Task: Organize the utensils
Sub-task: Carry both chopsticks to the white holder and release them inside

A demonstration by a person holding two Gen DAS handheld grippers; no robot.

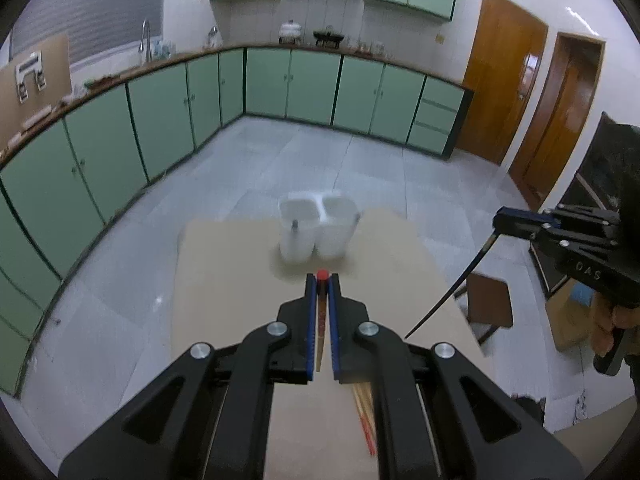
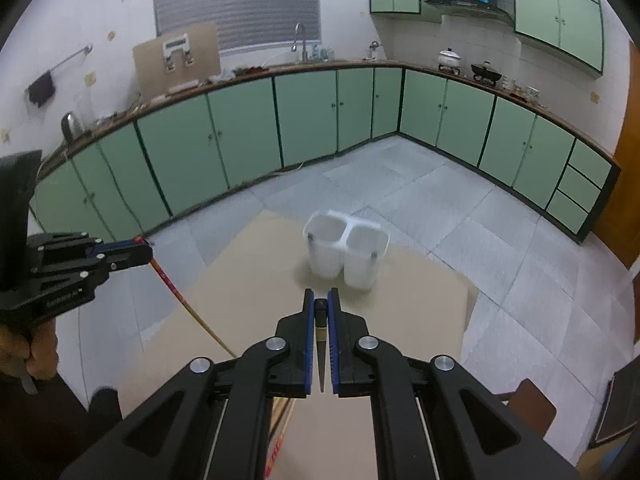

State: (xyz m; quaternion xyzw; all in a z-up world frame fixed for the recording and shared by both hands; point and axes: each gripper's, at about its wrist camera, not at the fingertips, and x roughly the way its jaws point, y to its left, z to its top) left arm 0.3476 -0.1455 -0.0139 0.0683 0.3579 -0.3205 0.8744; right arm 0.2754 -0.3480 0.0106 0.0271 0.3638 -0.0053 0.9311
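My left gripper (image 1: 321, 278) is shut on a wooden chopstick with a red top (image 1: 320, 320), held above the tan table (image 1: 224, 280). It also shows in the right wrist view (image 2: 142, 244), where the chopstick (image 2: 180, 296) hangs down to the right. My right gripper (image 2: 321, 300) is shut on a black chopstick (image 2: 321, 344); in the left wrist view the right gripper (image 1: 498, 220) holds the black chopstick (image 1: 456, 280) slanting down. A white two-compartment holder (image 1: 318, 228) (image 2: 346, 250) stands at the table's far end, ahead of both grippers. Each compartment holds a utensil.
More chopsticks (image 1: 366, 416) lie on the table under the left gripper, also seen in the right wrist view (image 2: 280, 428). Green cabinets (image 2: 240, 128) line the walls across the tiled floor. A brown stool (image 1: 490, 300) stands to the table's right.
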